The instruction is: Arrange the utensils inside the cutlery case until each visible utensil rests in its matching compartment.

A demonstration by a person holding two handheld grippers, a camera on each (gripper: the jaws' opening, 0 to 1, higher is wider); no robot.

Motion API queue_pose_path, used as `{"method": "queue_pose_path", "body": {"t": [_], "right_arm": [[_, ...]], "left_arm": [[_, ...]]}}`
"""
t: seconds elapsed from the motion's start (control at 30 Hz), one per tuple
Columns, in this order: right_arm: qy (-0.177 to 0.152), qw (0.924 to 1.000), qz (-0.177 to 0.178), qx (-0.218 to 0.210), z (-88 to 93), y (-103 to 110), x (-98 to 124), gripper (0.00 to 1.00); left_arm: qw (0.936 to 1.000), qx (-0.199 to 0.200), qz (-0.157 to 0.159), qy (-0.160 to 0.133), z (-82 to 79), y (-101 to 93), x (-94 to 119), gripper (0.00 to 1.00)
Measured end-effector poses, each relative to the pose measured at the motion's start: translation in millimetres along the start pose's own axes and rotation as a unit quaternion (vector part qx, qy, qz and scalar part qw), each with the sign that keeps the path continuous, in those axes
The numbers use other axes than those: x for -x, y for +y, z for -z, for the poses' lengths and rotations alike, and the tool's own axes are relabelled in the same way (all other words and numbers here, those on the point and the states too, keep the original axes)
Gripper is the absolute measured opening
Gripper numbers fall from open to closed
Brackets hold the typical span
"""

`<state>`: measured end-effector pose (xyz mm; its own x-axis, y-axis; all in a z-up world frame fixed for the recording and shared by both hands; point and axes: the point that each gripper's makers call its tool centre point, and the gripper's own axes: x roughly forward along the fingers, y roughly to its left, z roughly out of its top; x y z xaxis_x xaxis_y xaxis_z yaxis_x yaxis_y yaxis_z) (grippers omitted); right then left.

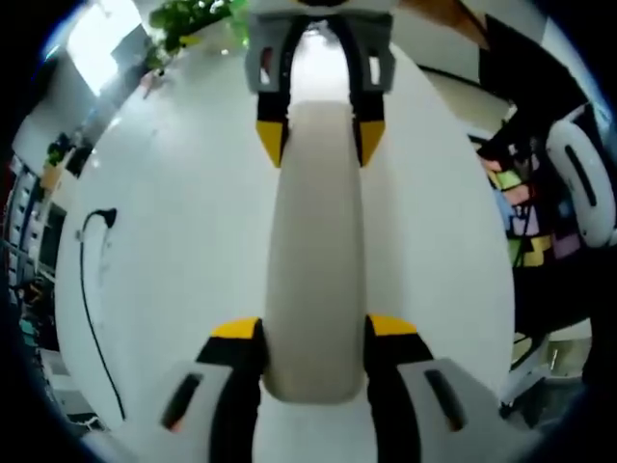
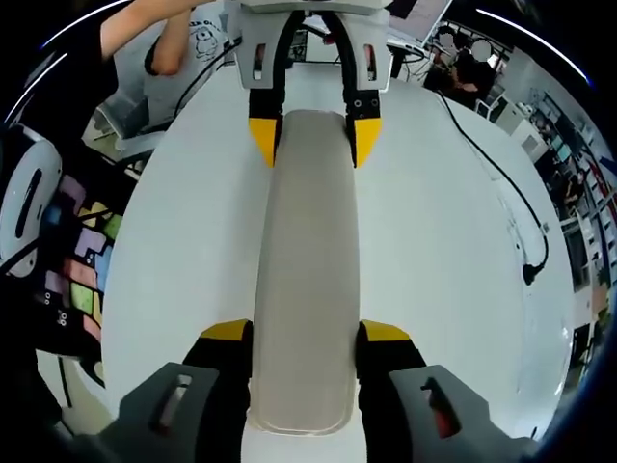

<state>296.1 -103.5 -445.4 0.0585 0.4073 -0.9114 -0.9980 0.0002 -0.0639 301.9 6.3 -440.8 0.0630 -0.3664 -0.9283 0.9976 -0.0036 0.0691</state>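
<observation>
Left gripper view looks along the left tool [image 1: 314, 338], whose two yellow-tipped jaws stand on either side of the near end of a long, pale, closed cutlery case [image 1: 315, 251] and press against its flanks, pinching it. The case runs lengthwise away from the camera, lying over a white table [image 1: 174, 251]. At the far end of the case the right tool [image 1: 320, 135] comes in from the top of the view, its yellow-tipped jaws likewise set against the two sides of the case. A black cable [image 1: 92, 280] lies on the table to the left, well apart from the case. Green plant leaves [image 1: 193, 17] show beyond the far edge of the table, and a white rounded device [image 1: 583, 183] stands off the table's right edge, beside coloured blocks [image 1: 528, 227]. Right gripper view gives the opposite aspect: the right tool [image 2: 307, 342] grips the near end of the same cutlery case [image 2: 307, 270] between its jaws, and the left tool [image 2: 310, 135] holds the far end. The case lid is shut, so no utensil or compartment can be made out. The table [image 2: 434, 260] carries a black cable [image 2: 511, 207] on the right of this view. A person's arm [image 2: 154, 34] shows at the upper left, beyond the table.
</observation>
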Motion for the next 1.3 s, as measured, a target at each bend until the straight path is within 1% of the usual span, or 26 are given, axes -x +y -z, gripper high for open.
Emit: {"method": "queue_pose_path", "body": {"t": [0.17, 0.3, 0.57, 0.87, 1.07, 1.13, 1.17, 1.2, 1.3], "right_arm": [[0.008, 1.0000, -0.001, -0.001, 3.8, -5, -6, 0.43], [0.009, 0.9999, -0.003, 0.005, 6.1, -11, -11, 0.43], [0.019, 0.9997, -0.004, 0.013, 11.4, -18, -20, 0.43], [0.025, 0.9996, -0.007, 0.014, 12.7, -20, -25, 0.44], [0.040, 0.9990, -0.018, 0.008, 12.7, -20, -27, 0.44], [0.045, 0.9988, -0.020, 0.003, 13.6, -20, -27, 0.44], [0.048, 0.9986, -0.021, -0.007, 14.5, -19, -27, 0.44], [0.048, 0.9986, -0.023, -0.010, 15.1, -20, -27, 0.44], [0.045, 0.9986, -0.026, -0.012, 15.7, -19, -27, 0.44]], "left_arm": [[1.0000, 0.001, 0.005, -0.001, 1.9, 6.0, -7, 0.42], [1.0000, 0.006, 0.005, 0.005, 4.5, 11.4, -11, 0.42], [0.9999, 0.013, 0.007, 0.007, 7.1, 13.4, -19, 0.42], [0.9997, 0.017, 0.013, 0.010, 9.5, 15.4, -23, 0.42], [0.9996, 0.019, 0.021, 0.011, 11.0, 15.4, -26, 0.43], [0.9997, 0.011, 0.018, 0.015, 12.0, 17.6, -29, 0.43], [0.9997, 0.007, 0.016, 0.016, 12.1, 19.0, -31, 0.43], [0.9996, 0.013, 0.020, 0.015, 11.6, 19.3, -30, 0.43], [0.9996, 0.013, 0.022, 0.015, 11.5, 18.0, -30, 0.43]]}}
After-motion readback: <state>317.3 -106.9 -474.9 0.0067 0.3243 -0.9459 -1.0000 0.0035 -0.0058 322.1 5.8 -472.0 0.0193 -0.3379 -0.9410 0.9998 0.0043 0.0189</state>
